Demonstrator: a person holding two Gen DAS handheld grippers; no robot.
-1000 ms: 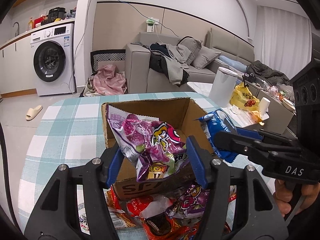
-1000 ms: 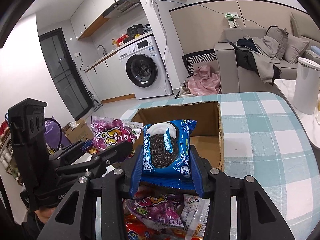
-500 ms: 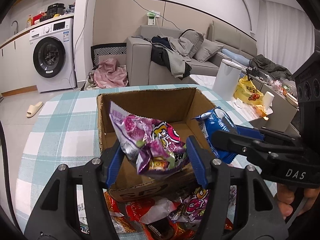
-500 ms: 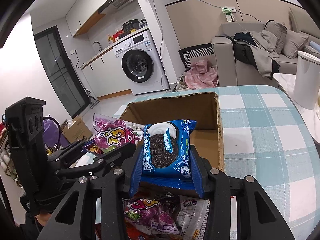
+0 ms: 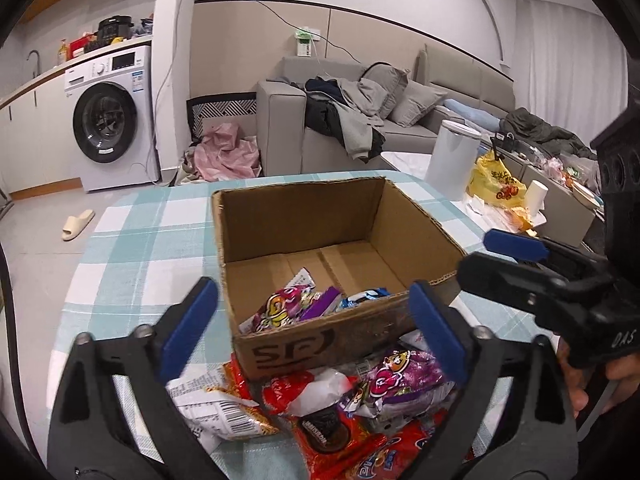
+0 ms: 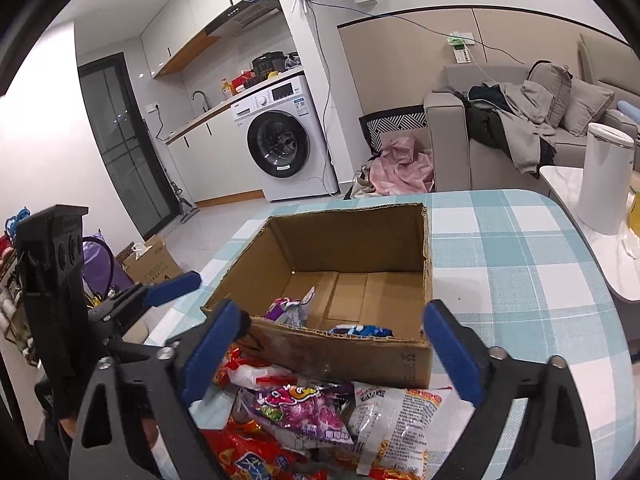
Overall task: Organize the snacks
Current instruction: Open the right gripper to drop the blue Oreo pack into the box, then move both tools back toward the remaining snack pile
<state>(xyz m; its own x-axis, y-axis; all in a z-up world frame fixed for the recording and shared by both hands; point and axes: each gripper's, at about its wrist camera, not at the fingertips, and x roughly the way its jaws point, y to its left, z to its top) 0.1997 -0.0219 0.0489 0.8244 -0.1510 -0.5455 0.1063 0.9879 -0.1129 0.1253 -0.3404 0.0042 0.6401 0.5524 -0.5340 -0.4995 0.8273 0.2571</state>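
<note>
Cardboard box (image 5: 340, 240), open-topped, at centre of the checked tablecloth (image 5: 132, 248); printed side facing the cameras. Left gripper (image 5: 316, 328) spread wide and empty, blue pads either side of the box's near wall. Right gripper (image 6: 332, 356) likewise spread wide and empty, poised at the near rim; seen from the left wrist at 3 o'clock as a black frame with one blue pad.

Change since a second ago: purple snack bag (image 5: 284, 310), then clamped in the left gripper above the box, now lying inside against the near wall, toward 7 o'clock of the box floor. Blue cookie pack (image 6: 360, 330), then clamped in the right gripper, now also inside, just beside the purple bag at about 5 o'clock, only its top edge showing over the rim. Both releases completed together.

Meaning for the task, as a judgement: two items sorted, most of the box floor bare, far more to go. Remaining pile of snacks (image 5: 352, 412) on the cloth at 6 o'clock, touching the box's front wall: a second purple bag (image 6: 300, 408), red packets (image 5: 336, 436), a white printed bag (image 6: 396, 416), overlapping one another. Likely next step: each gripper back and down to the pile for another packet. Overlap of the wrappers a probable cause of lifting two at once or of a slippery film edge escaping the pads.

Beyond the table at 12 o'clock, unrelated: washing machine (image 5: 114, 120) and grey sofa (image 5: 360, 120).
</note>
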